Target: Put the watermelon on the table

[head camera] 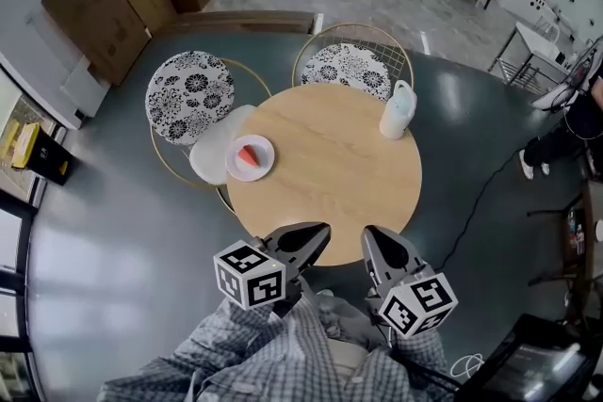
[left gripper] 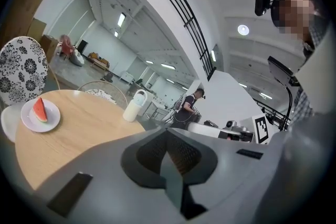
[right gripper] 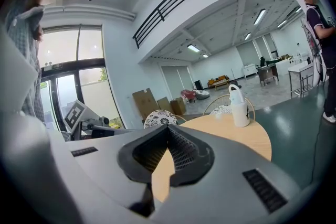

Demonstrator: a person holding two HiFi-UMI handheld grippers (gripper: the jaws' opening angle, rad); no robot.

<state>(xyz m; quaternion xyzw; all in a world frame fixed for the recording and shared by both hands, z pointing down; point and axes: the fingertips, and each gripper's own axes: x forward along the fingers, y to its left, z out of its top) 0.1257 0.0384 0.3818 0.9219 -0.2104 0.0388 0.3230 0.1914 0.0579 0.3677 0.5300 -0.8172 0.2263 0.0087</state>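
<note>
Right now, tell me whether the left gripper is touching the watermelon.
Apart. Head view: left gripper hangs by the table's near edge, watermelon on its plate across bare wood.

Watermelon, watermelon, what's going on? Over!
Left gripper and right gripper shut, empty, short of the table. Watermelon on white plate at table's left edge, untouched. White jug far side, nothing in the way.
</note>
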